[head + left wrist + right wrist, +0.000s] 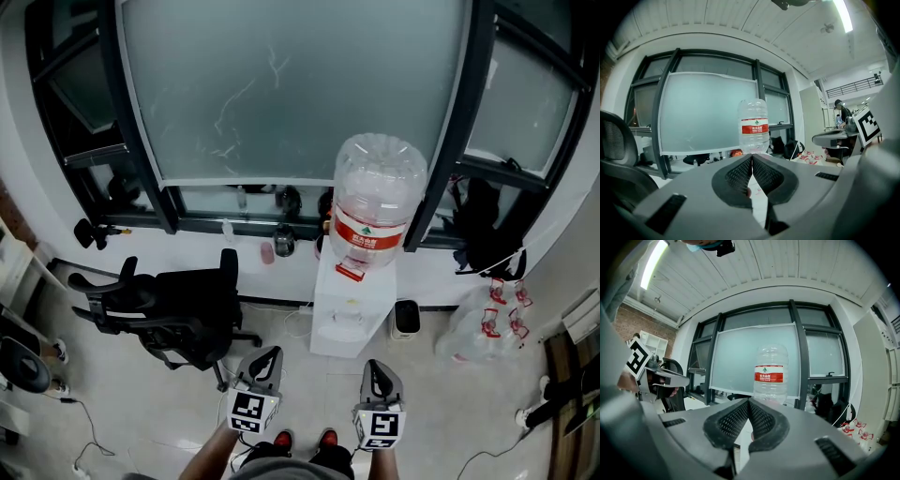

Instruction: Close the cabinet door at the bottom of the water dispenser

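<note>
A white water dispenser (343, 317) stands against the window wall with a large clear bottle (376, 199) with a red label on top. From above its front is steeply foreshortened, so the bottom cabinet door cannot be made out. My left gripper (269, 357) and right gripper (375, 368) hover side by side in front of it, apart from it. Both point at the bottle (753, 126) (770, 373). The left gripper (752, 157) is shut with nothing in it. The right gripper (749, 401) has its pads meeting, also with nothing held. Their jaws hide most of the dispenser's body.
A black office chair (180, 309) stands left of the dispenser. A small black bin (406, 319) and a clear bag of bottles (484, 328) sit to its right, with a dark backpack (486, 230) on the sill. Cables trail across the floor (94, 441).
</note>
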A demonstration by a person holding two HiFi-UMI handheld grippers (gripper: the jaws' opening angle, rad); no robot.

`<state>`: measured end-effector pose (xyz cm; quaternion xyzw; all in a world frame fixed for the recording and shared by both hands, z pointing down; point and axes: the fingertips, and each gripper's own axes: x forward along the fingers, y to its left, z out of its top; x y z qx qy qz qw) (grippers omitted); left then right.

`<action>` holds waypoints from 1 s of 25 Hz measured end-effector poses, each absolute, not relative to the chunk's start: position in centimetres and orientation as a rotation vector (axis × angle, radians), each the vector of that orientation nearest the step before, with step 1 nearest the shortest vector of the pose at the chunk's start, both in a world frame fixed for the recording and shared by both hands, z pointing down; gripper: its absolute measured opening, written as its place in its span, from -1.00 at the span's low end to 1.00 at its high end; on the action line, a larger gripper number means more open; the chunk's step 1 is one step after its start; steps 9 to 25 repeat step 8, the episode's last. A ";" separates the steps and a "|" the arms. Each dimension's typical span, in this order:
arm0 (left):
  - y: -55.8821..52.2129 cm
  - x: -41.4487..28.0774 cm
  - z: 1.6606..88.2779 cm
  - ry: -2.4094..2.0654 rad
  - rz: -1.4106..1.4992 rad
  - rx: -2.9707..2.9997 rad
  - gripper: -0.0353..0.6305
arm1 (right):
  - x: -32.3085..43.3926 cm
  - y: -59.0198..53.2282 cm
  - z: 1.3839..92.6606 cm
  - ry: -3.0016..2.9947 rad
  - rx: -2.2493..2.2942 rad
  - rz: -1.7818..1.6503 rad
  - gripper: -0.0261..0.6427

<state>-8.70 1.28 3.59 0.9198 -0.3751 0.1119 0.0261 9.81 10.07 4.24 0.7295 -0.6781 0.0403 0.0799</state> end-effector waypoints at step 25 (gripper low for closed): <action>0.5 -8.1 3.5 -1.162 0.314 2.852 -0.82 | 10.7 9.5 4.2 -1.993 2.180 0.112 -0.87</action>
